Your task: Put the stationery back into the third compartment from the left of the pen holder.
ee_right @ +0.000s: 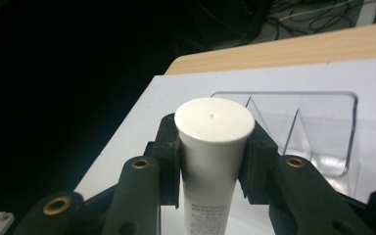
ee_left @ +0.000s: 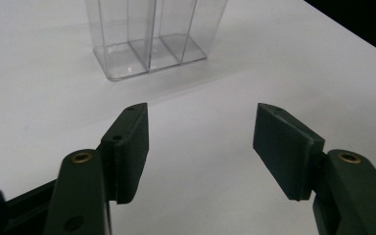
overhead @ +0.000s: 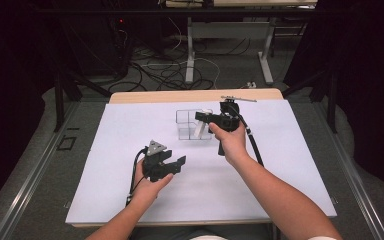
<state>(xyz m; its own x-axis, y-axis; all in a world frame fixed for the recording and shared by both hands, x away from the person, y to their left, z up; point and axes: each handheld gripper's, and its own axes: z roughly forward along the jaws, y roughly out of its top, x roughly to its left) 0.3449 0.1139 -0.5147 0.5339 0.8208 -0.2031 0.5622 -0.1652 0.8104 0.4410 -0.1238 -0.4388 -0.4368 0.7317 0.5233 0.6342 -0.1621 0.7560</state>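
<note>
- Left claw (overhead: 175,164): held low over the white worktop (overhead: 105,165), near the front-left, well apart from the organizer. Jaws stand apart with nothing between them; bare worktop is seen between the pads (ee_left: 132,147) in the left gripper view.
- Risk here: the clear organizer is not steadied by this claw, so any knock from the tube would be taken by a light, unheld box, and it could be slid or tipped.
- Clear compartment organizer (overhead: 189,124): stands upright on the worktop, mid-back, with thin divider walls (ee_left: 149,34). The walls are see-through and are easily misjudged, so a rim could be struck instead of a slot being entered.
- White tube (ee_right: 214,147): clamped between the pads of the right claw (ee_right: 214,166), cap end toward the camera, and held at the organizer's right side; whether it touches the organizer cannot be told.
- Risk: the tube is smooth and round and is gripped below the cap, so it could be rotated or slipped in the pads if a divider is caught.
- Right claw: an angled approach is judged likely to wedge the tube against a wall; an early release would let it fall and roll across the worktop.
</note>
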